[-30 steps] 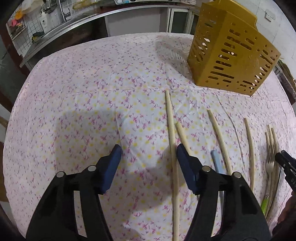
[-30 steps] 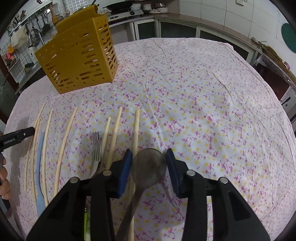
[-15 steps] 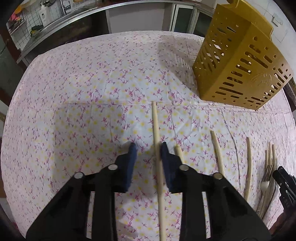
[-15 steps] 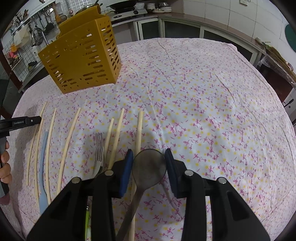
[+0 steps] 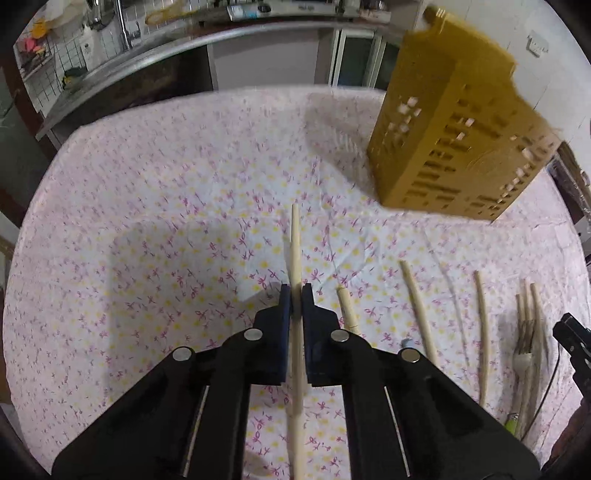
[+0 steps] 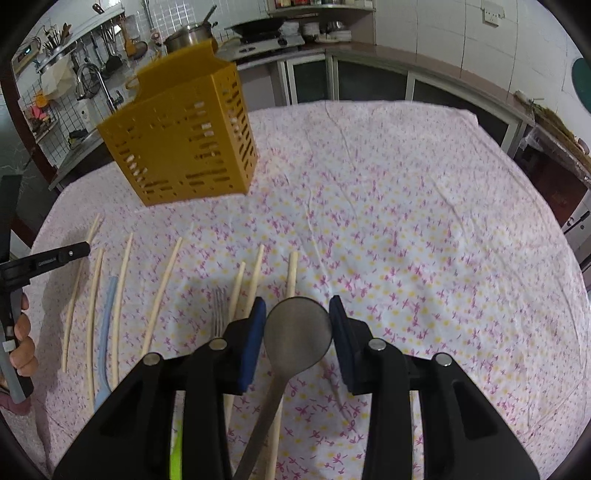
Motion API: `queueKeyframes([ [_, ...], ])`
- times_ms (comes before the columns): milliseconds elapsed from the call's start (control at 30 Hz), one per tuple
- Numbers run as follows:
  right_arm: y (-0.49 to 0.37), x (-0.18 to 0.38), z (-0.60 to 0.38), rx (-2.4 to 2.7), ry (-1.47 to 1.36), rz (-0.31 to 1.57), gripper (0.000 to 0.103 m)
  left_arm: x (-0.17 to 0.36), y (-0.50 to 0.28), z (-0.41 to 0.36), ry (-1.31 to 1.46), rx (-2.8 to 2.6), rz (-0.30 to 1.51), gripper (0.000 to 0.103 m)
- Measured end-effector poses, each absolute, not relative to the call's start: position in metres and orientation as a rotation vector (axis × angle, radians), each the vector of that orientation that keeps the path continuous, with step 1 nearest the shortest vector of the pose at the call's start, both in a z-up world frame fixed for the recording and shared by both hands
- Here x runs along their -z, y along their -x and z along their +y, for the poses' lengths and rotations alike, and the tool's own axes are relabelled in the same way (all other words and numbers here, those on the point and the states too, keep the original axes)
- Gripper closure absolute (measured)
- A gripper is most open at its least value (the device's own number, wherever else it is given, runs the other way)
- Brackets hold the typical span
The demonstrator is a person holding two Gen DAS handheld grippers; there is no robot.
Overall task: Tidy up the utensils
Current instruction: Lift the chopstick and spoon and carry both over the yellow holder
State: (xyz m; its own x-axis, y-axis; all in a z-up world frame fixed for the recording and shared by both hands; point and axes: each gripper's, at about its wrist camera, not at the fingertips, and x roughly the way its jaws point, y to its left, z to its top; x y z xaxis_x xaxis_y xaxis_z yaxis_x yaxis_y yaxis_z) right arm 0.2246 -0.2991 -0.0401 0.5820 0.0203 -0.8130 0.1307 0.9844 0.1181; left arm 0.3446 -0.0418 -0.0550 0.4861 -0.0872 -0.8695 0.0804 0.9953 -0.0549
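Observation:
My left gripper (image 5: 295,295) is shut on a long pale wooden chopstick (image 5: 294,240), which runs between the blue pads and sticks out ahead over the flowered tablecloth (image 5: 166,221). My right gripper (image 6: 297,306) is shut on the round bowl of a metal spoon (image 6: 297,332), whose handle runs back under the gripper. A yellow slotted utensil basket (image 6: 184,140) stands upright at the back of the table; in the left wrist view this basket (image 5: 454,147) is at the upper right. Several more chopsticks (image 6: 162,291), a fork (image 6: 219,310) and a light blue utensil (image 6: 107,325) lie in a row on the cloth.
In the right wrist view the left gripper's tip (image 6: 55,258) and a person's hand (image 6: 22,343) show at the left edge. Kitchen counters with a sink (image 5: 122,40) and a stove (image 6: 258,33) ring the table. The cloth (image 6: 424,240) on the right is bare.
My left gripper's jaws have come together onto the chopstick and it has risen a little. The right gripper keeps the same hold on the spoon and has hardly moved.

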Motion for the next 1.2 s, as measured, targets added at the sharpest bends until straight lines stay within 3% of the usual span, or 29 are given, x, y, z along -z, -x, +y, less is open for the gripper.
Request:
queueKeyframes([
  [267, -0.229, 0.007, -0.291, 0.06, -0.112, 0.826, 0.067, -0.001, -0.309, -0.036, 0.043, 0.159, 0.862, 0.098],
  [600, -0.243, -0.044, -0.279, 0.049, -0.02, 0.674, 0.067, -0.033, -0.311, -0.029, 0.114, 0.235, 0.677, 0.098],
  [1200, -0.314, -0.167, -0.26, 0.055, 0.067, 0.431, 0.067, -0.14, -0.361, -0.072, 0.191, 0.374, 0.31, 0.098],
])
